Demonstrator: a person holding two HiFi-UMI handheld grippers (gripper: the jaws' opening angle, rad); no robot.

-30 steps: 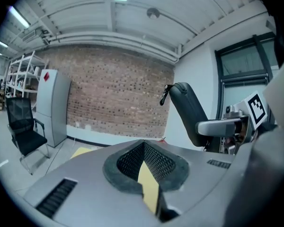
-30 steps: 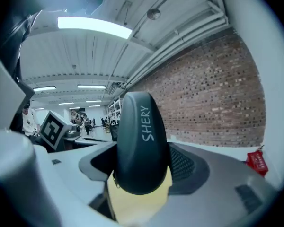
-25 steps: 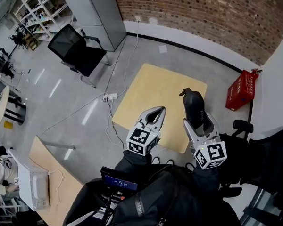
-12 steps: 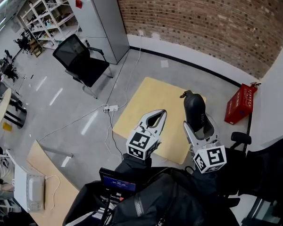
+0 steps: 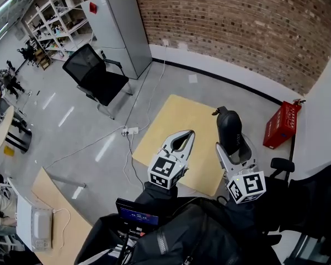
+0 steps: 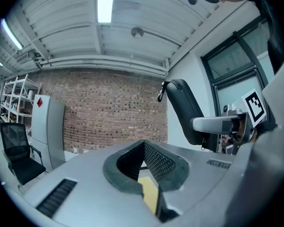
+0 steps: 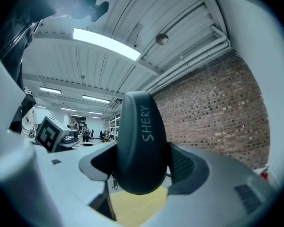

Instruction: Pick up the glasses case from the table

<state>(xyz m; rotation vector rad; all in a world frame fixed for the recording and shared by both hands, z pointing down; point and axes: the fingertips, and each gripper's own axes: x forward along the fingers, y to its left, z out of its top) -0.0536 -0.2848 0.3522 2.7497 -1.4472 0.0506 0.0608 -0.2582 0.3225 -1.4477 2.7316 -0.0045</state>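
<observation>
The black glasses case (image 5: 229, 127) stands upright between the jaws of my right gripper (image 5: 232, 147), which is shut on it, held well above the yellow table (image 5: 179, 117). In the right gripper view the case (image 7: 142, 145) fills the gap between the jaws, with white lettering along its side. My left gripper (image 5: 182, 138) hovers beside it to the left, shut with nothing held. Seen from the left gripper view, its jaws meet at the tips (image 6: 144, 144) and the case (image 6: 183, 110) rises at the right.
A red crate (image 5: 283, 123) sits on the floor right of the table. A black office chair (image 5: 96, 73) and a grey cabinet (image 5: 118, 26) stand at the far left. A white power strip (image 5: 129, 131) and cables lie by the table's left edge.
Both grippers have stayed almost still, the case remaining in the right one. The head view has shifted a little, showing more of the brick wall.
</observation>
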